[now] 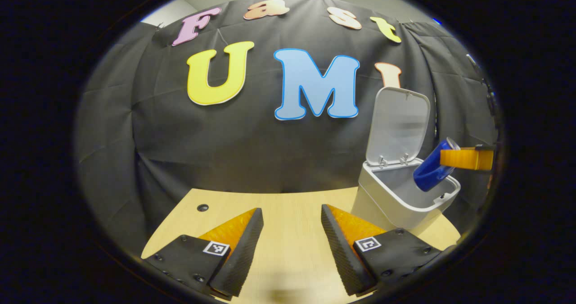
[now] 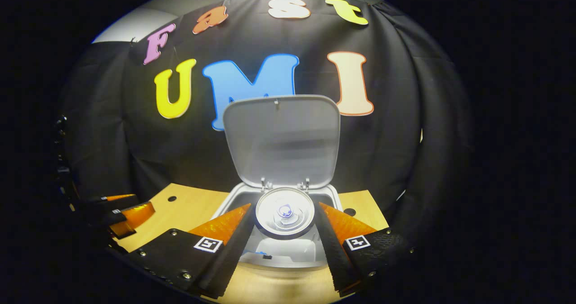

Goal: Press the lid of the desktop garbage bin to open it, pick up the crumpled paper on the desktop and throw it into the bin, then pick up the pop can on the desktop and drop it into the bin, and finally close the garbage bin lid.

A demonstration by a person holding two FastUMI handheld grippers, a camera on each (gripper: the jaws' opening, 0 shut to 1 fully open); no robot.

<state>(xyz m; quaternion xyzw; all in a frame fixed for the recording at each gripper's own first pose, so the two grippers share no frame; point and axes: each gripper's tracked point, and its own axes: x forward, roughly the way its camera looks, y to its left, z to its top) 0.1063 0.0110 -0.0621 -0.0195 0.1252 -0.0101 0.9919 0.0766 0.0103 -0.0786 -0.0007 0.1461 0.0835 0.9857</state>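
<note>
Right fingers (image 2: 284,232) clamp pop can (image 2: 285,212) over open bin (image 2: 288,254) | left fingers (image 1: 291,245) wide, empty

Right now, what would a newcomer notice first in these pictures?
The blue pop can, tilted over the open garbage bin and held between the right gripper fingers. Behind it the bin's lid stands upright. The left gripper hangs open above the wooden desktop, holding nothing.

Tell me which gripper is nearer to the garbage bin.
Right. The right gripper holds the pop can over the open garbage bin, its fingers at the rim. The left gripper hangs open above the table, off to the bin's side.
</note>
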